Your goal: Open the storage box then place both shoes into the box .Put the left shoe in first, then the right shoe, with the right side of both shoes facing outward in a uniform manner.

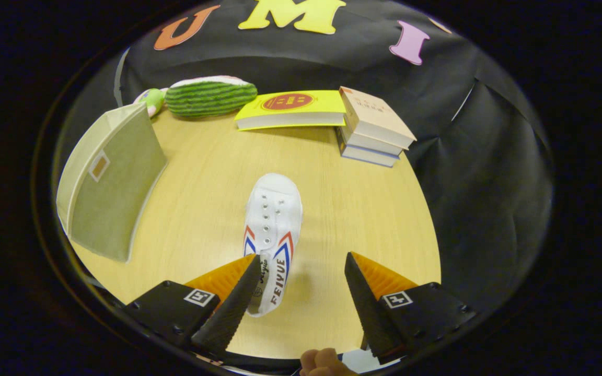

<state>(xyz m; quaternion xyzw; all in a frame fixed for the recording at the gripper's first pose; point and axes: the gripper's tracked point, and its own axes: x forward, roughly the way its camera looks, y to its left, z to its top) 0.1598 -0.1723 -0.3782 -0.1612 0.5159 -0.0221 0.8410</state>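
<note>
A white canvas shoe (271, 230) with red and blue chevrons lies on the wooden table (343, 209), toe pointing away from me. Its heel end sits between my fingers, close against the left finger (233, 300). The right finger (363, 300) stands well apart from the shoe. My gripper (301, 266) is open and holds nothing. A beige fabric storage box (110, 183) stands to the left of the shoe, beyond my left finger; its opening faces left, so I cannot see inside it.
At the table's far side lie a green striped watermelon plush (211, 95), a small pink-green toy (149, 99), a yellow book (293, 108) and a stack of books (374, 128). A person's fingers (324, 363) show below the gripper.
</note>
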